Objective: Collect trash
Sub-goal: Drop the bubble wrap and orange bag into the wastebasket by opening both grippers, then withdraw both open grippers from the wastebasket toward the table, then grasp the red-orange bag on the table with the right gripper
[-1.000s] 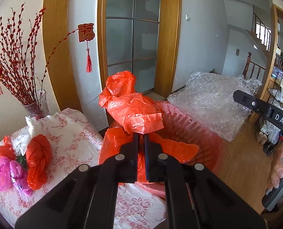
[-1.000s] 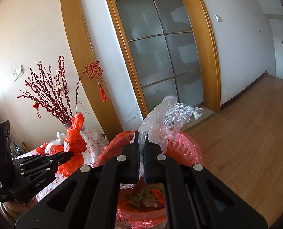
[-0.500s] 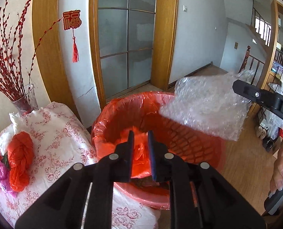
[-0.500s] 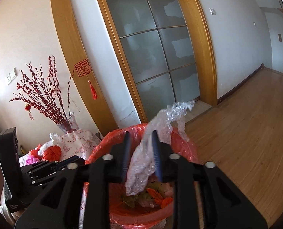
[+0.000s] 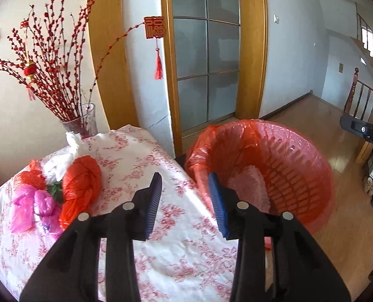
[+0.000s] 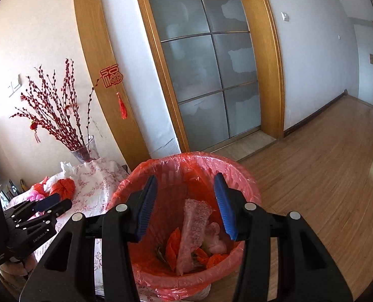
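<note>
The trash bin point(image 6: 186, 216), a slatted pink basket lined with a red plastic bag, stands on the wooden floor point(image 6: 325, 176) just beside the edge of the table point(image 5: 161, 226), which is covered with a white cloth printed with pink flowers. Inside the bin lie a long strip of bubble wrap point(image 6: 194, 231), crumpled red plastic pieces point(image 6: 172, 249) and some pale pink scraps; what lies under them cannot be made out. More trash waits near the far corner of the table: a twisted red plastic bag point(image 5: 79, 188), pink plastic bags point(image 5: 33, 206), another red bag point(image 5: 29, 176) and crumpled white paper point(image 5: 60, 161), all bunched together and touching. Behind them, at the table's back edge, a glass vase point(image 5: 82, 123) holds red budded branches, from one of which hangs a red ornament point(image 5: 155, 27) shaped as a Chinese character, with a tassel. The left gripper point(image 5: 184, 198) points down over the table edge beside the bin, its blue-padded jaws opening with nothing between them; small white lettering on its body reads "GenRobot.AI" in the right wrist view. The right gripper point(image 6: 186, 201) hangs tilted down over the bin's mouth, its jaws also opening and empty.
</note>
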`<state>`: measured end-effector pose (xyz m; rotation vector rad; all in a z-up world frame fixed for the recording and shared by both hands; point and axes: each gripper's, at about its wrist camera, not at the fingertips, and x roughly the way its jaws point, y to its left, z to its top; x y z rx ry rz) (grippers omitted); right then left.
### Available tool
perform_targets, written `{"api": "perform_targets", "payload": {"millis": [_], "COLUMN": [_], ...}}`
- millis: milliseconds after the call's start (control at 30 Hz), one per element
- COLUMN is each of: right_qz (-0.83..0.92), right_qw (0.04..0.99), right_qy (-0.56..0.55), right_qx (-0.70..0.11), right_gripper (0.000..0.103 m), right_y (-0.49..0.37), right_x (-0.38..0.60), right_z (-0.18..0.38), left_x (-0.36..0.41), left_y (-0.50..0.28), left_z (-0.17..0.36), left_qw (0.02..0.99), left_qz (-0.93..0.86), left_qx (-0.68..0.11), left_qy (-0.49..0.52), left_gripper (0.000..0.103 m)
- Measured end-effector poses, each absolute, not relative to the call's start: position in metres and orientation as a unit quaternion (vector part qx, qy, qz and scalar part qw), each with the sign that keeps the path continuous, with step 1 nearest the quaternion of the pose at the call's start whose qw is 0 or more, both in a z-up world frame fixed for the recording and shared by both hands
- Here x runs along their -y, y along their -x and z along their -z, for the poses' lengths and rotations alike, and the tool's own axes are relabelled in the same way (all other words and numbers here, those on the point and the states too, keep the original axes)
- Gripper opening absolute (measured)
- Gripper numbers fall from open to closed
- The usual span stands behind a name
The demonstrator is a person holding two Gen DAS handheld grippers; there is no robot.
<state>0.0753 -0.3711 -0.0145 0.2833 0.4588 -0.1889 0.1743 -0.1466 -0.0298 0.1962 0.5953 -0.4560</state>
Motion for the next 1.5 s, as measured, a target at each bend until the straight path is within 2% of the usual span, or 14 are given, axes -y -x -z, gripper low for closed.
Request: {"api": "perform_targets", "payload": {"millis": [333,800,1133,1200,1400,1500], "right_qz": [0.032,-0.109,-0.103,-0.097,-0.082,-0.088], "right_qw": [0.962,0.934,0.922,0.920,0.908,0.906], "right_qy": [-0.117,-0.103,-0.090,-0.091,-0.095,-0.089], "right_qx": [-0.245,-0.325,-0.363,-0.370,-0.400,-0.404], "right_gripper": [0.048,0.048,0.050,0.053,0.053,0.044], "right_y": [-0.099,-0.196,-0.247,-0.254,-0.271,-0.270], "right_x": [0.316,0.158,0.097,0.094,0.092,0.093], "right_z": [0.014,0.040,0.068,0.072,0.089,0.092], "left_x": [0.056,-0.096,-0.141,-0.145,-0.146,-0.143], "left_y": [-0.163,-0.163,-0.171,-0.173,-0.175,-0.178], "left_z": [0.027,0.033,0.037,0.038,0.044,0.046], "left_qw": [0.947,0.956,0.955,0.954,0.952,0.952], "left_qz": [0.136,-0.011,-0.047,-0.049,-0.046,-0.041], "left_qx": [-0.280,-0.292,-0.294,-0.295,-0.301,-0.303], "left_qy": [-0.082,-0.022,0.007,0.013,0.016,0.015], "left_gripper": [0.050,0.057,0.059,0.059,0.059,0.059]}}
